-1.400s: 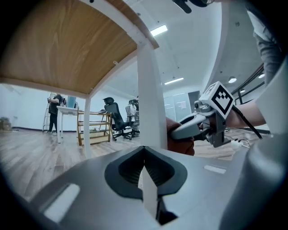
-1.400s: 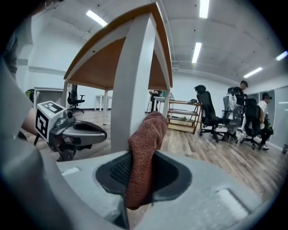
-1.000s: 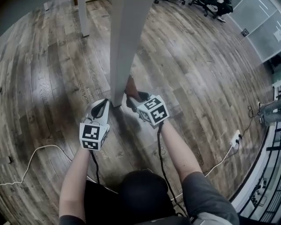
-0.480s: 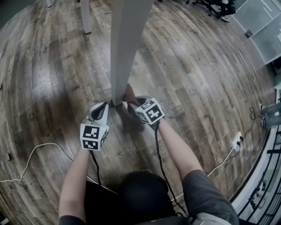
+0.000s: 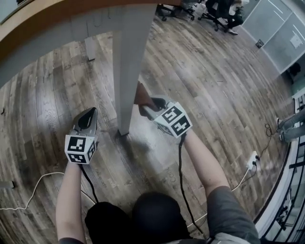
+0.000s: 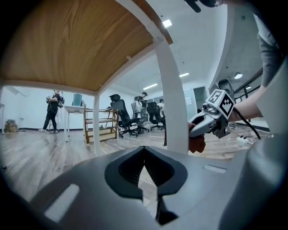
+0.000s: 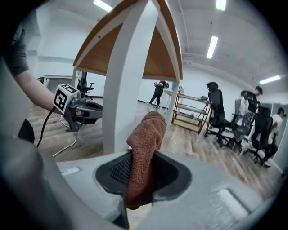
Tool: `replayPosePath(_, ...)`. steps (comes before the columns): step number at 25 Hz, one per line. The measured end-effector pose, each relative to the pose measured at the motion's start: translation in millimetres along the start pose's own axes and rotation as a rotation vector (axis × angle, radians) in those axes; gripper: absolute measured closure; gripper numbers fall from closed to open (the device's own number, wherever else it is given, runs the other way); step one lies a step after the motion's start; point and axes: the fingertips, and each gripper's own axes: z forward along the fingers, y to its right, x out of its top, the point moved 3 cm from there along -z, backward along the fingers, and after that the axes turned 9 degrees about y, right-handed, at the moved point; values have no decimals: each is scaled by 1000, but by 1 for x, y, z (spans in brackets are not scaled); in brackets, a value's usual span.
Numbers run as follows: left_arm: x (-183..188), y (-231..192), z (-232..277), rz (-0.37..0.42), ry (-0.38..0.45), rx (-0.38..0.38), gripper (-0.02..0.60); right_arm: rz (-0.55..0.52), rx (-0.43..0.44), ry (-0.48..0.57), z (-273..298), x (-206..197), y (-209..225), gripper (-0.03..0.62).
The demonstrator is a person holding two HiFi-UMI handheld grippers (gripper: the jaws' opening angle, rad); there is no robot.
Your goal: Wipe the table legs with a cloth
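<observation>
A grey-brown plank floor (image 5: 214, 86) seen from above, under the edge of a wooden tabletop (image 5: 43, 19). One thick white table leg (image 5: 127, 71) comes down through the middle of the scene to the floor, and it stands between the person's two hand-held claws. A second, thinner white leg (image 5: 90, 47) stands farther back on the left. A white cable (image 5: 33, 183) loops across the floor at the lower left. A white power strip (image 5: 252, 159) lies at the right, well apart from the leg. Black office chairs (image 5: 214, 9) stand at the far end of the room, with a low wooden shelf (image 6: 101, 123) and people standing in the distance.

The right gripper (image 5: 147, 107) is just to the right of the leg, a little above its foot. Its jaws are clamped on a rust-brown cloth (image 7: 144, 148), which sticks out past the tips. The cloth lies against the right face of the leg.

The left gripper (image 5: 87, 117) hangs to the left of the leg, near it and not touching. Its jaws are closed together, tips meeting, and nothing is between them.
</observation>
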Motion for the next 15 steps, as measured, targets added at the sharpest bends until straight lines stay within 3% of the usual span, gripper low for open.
replayPosePath(7,96,15,22,15,127,-97,561,-370,-33,120,-30,137,45,503)
replayPosePath(15,151,27,32,50,190,-129,561,-661,-110,295,-50,243,56,503)
